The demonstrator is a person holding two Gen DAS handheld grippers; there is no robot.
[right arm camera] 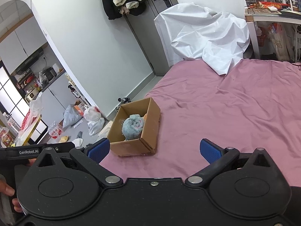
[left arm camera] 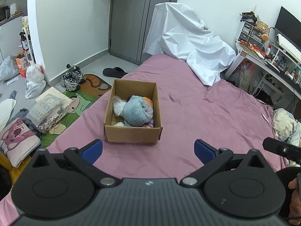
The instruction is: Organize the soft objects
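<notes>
A cardboard box (left arm camera: 132, 135) stands on the pink bed sheet (left arm camera: 197, 116). Inside lies a fluffy blue-grey plush toy (left arm camera: 135, 111) on top of other soft items, with a clear plastic bag (left arm camera: 118, 105) at its left. The same box (right arm camera: 150, 126) and plush toy (right arm camera: 133, 124) show in the right wrist view, left of centre. My left gripper (left arm camera: 148, 151) is open, just short of the box's near wall, holding nothing. My right gripper (right arm camera: 153, 150) is open and empty, near the box's front right corner.
A white sheet (left arm camera: 190, 43) drapes over something at the bed's far end. A cluttered desk (left arm camera: 270, 56) is on the right, a crumpled cloth (left arm camera: 286, 124) at the bed's right edge. Shoes (left arm camera: 72, 78), bags (left arm camera: 34, 81) and cushions (left arm camera: 17, 139) litter the floor left of the bed.
</notes>
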